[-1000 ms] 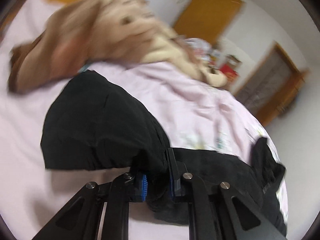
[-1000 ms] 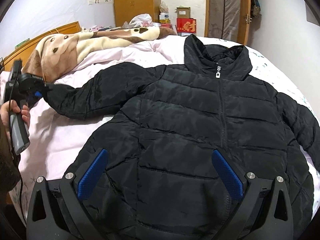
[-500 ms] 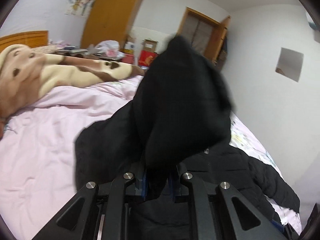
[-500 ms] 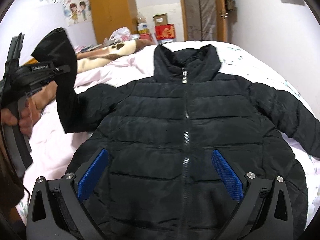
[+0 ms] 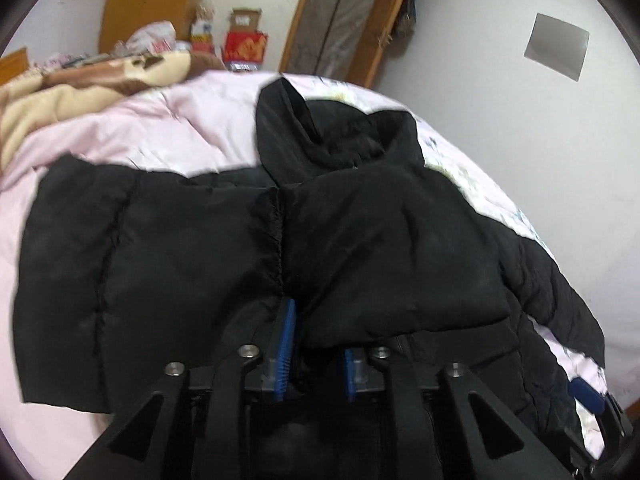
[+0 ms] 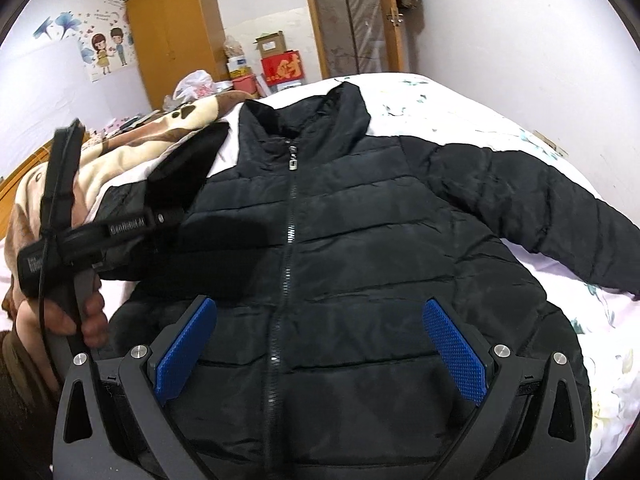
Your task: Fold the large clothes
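I see my left claw [image 5: 316, 350] pinching the end of one sleeve [image 5: 400, 248] of the black jacket [image 6: 360, 248]. The sleeve lies folded across the jacket's chest, right in front of this claw. The jacket's collar [image 5: 336, 128] is farther ahead, past the sleeve. My right claw [image 6: 320, 352] is spread wide and holds nothing. It hangs over the bottom part of the jacket, with the zipper [image 6: 290, 216] running straight ahead between its blue pads [image 6: 456, 354]. The other sleeve [image 6: 532, 208] stretches out to the right of this claw, flat on the pink bed [image 6: 460, 104]. A brown blanket [image 6: 120, 160] sits far ahead on the left.
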`<state>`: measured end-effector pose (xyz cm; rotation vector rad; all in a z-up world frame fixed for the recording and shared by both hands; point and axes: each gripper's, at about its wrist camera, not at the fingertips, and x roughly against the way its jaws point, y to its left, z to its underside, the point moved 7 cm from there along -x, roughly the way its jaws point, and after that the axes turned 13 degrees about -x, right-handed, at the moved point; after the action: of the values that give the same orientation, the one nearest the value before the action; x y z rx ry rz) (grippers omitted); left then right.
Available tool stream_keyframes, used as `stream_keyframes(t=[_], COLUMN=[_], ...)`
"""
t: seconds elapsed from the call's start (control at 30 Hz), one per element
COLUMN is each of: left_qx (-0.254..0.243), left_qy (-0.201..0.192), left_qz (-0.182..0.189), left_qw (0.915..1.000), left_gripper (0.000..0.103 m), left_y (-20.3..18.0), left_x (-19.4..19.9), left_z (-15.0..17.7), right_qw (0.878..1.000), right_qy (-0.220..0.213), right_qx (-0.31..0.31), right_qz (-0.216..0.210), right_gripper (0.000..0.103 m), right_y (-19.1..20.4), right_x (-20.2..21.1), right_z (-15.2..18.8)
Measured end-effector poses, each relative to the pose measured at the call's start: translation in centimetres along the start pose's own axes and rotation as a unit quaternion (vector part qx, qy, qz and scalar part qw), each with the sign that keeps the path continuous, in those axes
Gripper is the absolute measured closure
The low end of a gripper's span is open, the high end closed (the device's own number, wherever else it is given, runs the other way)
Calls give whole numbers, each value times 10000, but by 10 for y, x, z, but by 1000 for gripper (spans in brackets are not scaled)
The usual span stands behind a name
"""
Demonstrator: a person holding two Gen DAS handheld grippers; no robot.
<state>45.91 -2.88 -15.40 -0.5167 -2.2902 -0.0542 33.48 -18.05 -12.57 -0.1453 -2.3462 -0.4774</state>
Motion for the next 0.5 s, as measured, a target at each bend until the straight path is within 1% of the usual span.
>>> stream_keyframes(t=[0.03, 0.07, 0.13, 0.17, 0.2, 0.27, 0.33, 0.4, 0.47, 0.5], left_qx=[-103, -206, -373, -500, -550, -574, -547, -482, -382, -256], left_qy=[53, 82, 188, 266, 283, 244, 153, 10, -112, -191], left_qz=[30, 94, 272, 408, 490, 688, 764, 651, 498, 256], left_qw=[9999, 9997, 9988, 9976, 9969, 9957, 9955, 9967, 9980, 9992], left_gripper=[65, 56, 51, 44, 38, 35, 32, 31, 27, 27], left_y=[-2, -2, -11, -12, -24, -29, -29, -24, -13, -1], left_x=[-3, -4, -5, -5, 1, 13, 31, 51, 66, 76], left_z=[2, 4, 13, 17, 25, 33, 40, 44, 45, 45], right_qw=[10000, 10000, 9996, 9991, 9986, 9983, 9986, 9977, 9938, 9917], right_qy=[9, 14, 71, 96, 114, 95, 193, 413, 723, 838], right_qx=[-52, -98, -278, -398, -498, -544, -429, -313, -310, -314], right_qz=[17, 3, -33, -100, -161, -186, -233, -444, -787, -924], right_gripper=[0, 0, 0, 0, 0, 0, 0, 0, 0, 0], right_y=[-3, -5, -10, -12, -14, -13, -5, 8, 26, 31], right_x=[-2, -3, -8, -11, -14, -21, -33, -49, -71, -79], right_z=[-1, -3, -8, -11, -16, -24, -30, -33, -31, -30])
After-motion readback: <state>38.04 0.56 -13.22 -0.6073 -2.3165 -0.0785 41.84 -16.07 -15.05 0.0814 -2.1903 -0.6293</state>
